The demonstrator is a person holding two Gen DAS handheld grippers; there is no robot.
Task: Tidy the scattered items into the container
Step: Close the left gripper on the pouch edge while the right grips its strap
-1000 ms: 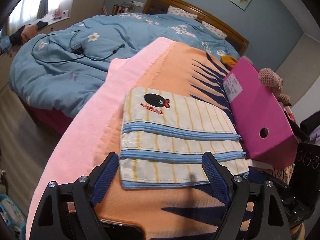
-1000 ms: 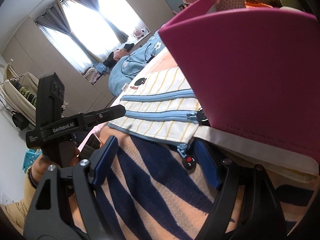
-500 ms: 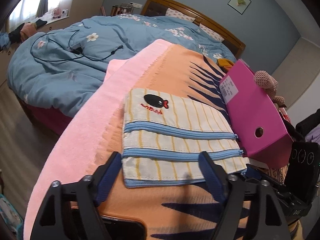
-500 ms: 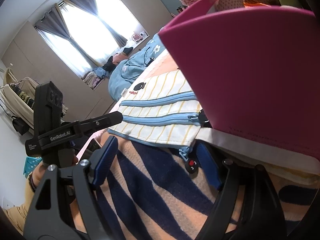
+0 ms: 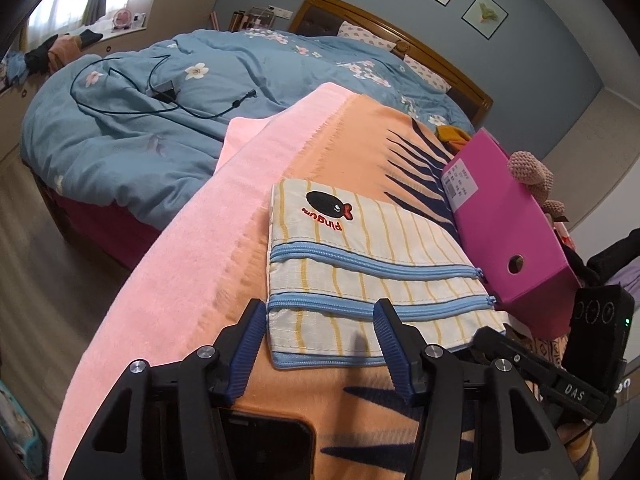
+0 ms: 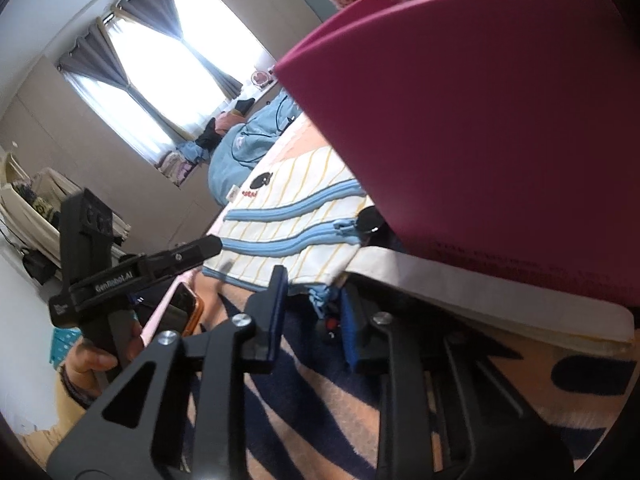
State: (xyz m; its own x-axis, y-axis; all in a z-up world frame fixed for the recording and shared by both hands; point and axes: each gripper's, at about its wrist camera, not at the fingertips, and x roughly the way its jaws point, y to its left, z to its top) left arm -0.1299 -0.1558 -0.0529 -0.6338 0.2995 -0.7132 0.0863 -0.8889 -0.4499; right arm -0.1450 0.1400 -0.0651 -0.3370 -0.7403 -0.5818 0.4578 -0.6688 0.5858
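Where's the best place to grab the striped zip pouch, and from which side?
Probably the near hem of the striped zip pouch, approached low from the front. It lies flat on the blanket with the pink box against its far side. Both the left gripper and right gripper are closing there.

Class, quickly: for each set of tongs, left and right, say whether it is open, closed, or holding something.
Left tongs: closing around the near edge of the striped pouch, pads not yet pressing.
Right tongs: closing around the pouch's blue zipper pull; contact cannot be told.
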